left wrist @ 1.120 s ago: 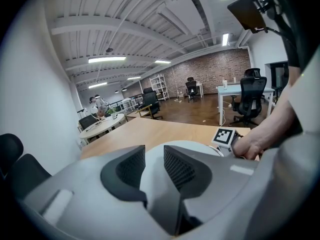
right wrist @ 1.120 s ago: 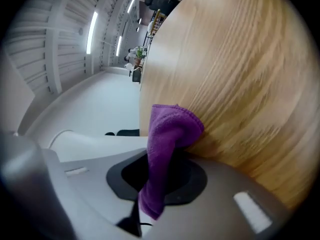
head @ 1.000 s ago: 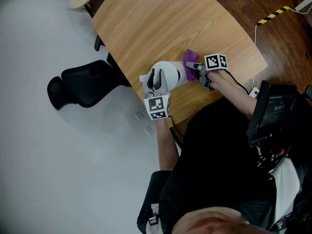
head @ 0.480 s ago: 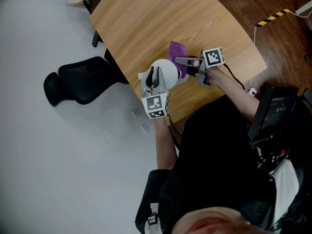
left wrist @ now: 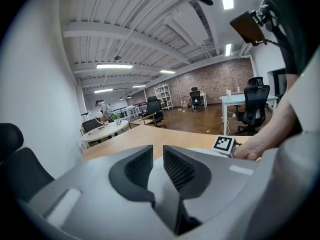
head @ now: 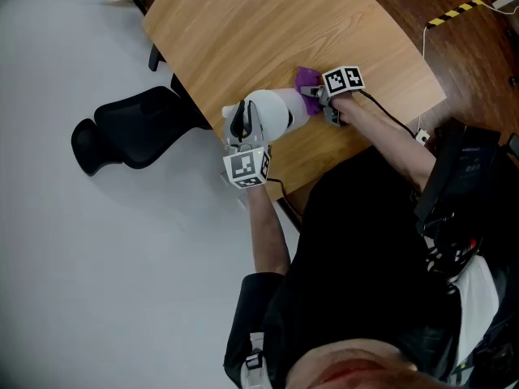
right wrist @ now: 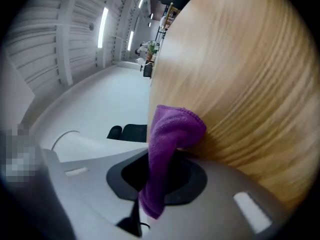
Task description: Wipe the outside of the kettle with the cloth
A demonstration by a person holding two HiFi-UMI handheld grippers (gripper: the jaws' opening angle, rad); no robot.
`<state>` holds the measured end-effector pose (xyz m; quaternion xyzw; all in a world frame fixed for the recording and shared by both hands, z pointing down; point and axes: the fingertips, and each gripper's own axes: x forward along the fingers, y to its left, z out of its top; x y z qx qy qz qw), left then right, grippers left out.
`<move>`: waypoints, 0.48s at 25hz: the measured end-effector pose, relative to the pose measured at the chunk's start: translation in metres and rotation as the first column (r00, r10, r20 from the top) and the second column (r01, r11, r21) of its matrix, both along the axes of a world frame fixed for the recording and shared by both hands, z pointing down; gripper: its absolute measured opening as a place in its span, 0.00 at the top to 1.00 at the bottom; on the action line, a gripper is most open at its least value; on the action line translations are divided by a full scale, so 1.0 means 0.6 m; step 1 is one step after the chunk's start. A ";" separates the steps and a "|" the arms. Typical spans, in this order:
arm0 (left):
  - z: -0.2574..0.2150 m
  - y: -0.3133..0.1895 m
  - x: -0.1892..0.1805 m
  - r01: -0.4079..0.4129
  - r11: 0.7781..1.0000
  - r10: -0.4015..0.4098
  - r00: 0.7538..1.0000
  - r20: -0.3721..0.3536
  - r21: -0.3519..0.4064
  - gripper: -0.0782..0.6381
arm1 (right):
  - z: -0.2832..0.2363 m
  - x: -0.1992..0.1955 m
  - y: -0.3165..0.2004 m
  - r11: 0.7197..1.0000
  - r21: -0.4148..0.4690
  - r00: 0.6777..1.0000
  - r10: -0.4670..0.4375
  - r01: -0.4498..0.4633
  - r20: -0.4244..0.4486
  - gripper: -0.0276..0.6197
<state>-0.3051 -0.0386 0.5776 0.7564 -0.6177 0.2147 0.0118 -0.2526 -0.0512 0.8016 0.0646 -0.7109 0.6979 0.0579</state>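
**A:** Where is the kettle now?

**B:** The white kettle stands on the desk, a little left of the centre of the head view and close to the desk's left edge. The left gripper is at its handle side, just below it in that frame. Its jaws are narrow, almost together. In the slit between them I see only a pale surface, so I cannot say that they pinch any part of the kettle.

**A:** And the cloth?

**B:** The purple cloth is clamped in the jaws of the right gripper, at the upper right of the kettle. It is bunched into a thick fold, and one short end hangs under the jaws.

**A:** What can go wrong from here?

**B:** I think three things:
- A wipe from the right side would push the kettle toward the desk's edge. If the left gripper does not really hold it, the kettle may slide or tip toward the floor.
- The fold is small, so the hard jaws may touch the kettle's wall and scratch it.
- A strong rub may pull the cloth out, because only a narrow part of it seems to be gripped
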 end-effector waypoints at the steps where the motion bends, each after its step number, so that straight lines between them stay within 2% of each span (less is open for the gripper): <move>1: -0.002 0.000 -0.003 -0.015 1.000 0.015 1.000 -0.017 0.006 0.87 | 0.011 0.000 0.004 1.000 -0.014 1.000 0.002 -0.003 -0.023 0.87; 5: -0.020 -0.011 -0.012 -0.127 0.991 0.129 0.990 -0.050 0.037 0.87 | 0.007 -0.007 0.010 1.000 -0.010 0.999 0.017 -0.017 -0.049 0.87; 9: -0.017 -0.010 -0.002 -0.273 0.962 0.274 0.960 -0.059 0.019 0.88 | 0.023 0.002 0.045 0.999 -0.012 0.997 0.048 -0.049 -0.065 0.88; 12: -0.022 -0.024 -0.011 -0.265 0.964 0.266 0.955 -0.134 0.023 0.88 | 0.026 0.002 0.041 0.998 -0.009 0.996 0.059 -0.059 -0.071 0.88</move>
